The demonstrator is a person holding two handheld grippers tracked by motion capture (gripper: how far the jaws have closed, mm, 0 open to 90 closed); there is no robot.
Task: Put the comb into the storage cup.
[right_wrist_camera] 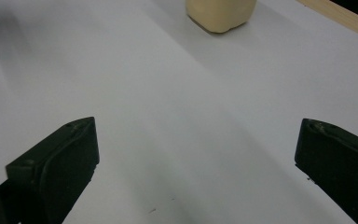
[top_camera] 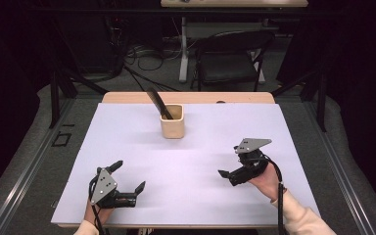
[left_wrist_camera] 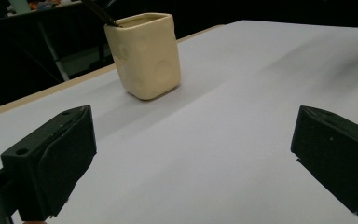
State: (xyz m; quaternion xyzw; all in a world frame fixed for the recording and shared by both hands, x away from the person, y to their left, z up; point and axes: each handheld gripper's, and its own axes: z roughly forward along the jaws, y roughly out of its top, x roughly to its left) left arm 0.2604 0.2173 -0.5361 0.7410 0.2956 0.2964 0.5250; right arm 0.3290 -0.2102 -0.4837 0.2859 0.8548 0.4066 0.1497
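Observation:
A cream square cup (top_camera: pixel 172 123) stands upright on the white sheet (top_camera: pixel 191 196), toward its far middle. A dark utensil (top_camera: pixel 156 103) leans out of the cup to the back left. My left gripper (top_camera: pixel 129 175) rests near the front left edge, open, nothing between its jaws. In the left gripper view the cup (left_wrist_camera: pixel 144 56) and the utensil's handle (left_wrist_camera: pixel 100 11) lie ahead of the open gripper (left_wrist_camera: pixel 191 154). My right gripper (top_camera: pixel 229 160) sits at the front right, open and holding nothing. In the right gripper view the cup's base (right_wrist_camera: pixel 220 14) shows beyond the wide-apart gripper (right_wrist_camera: pixel 196 163).
The white sheet covers a wooden table whose far edge (top_camera: pixel 127 97) shows as a tan strip. Beyond it stand a black folding chair (top_camera: pixel 232 58), cables on the floor and a desk leg (top_camera: pixel 183 49). Bare sheet lies between the grippers and the cup.

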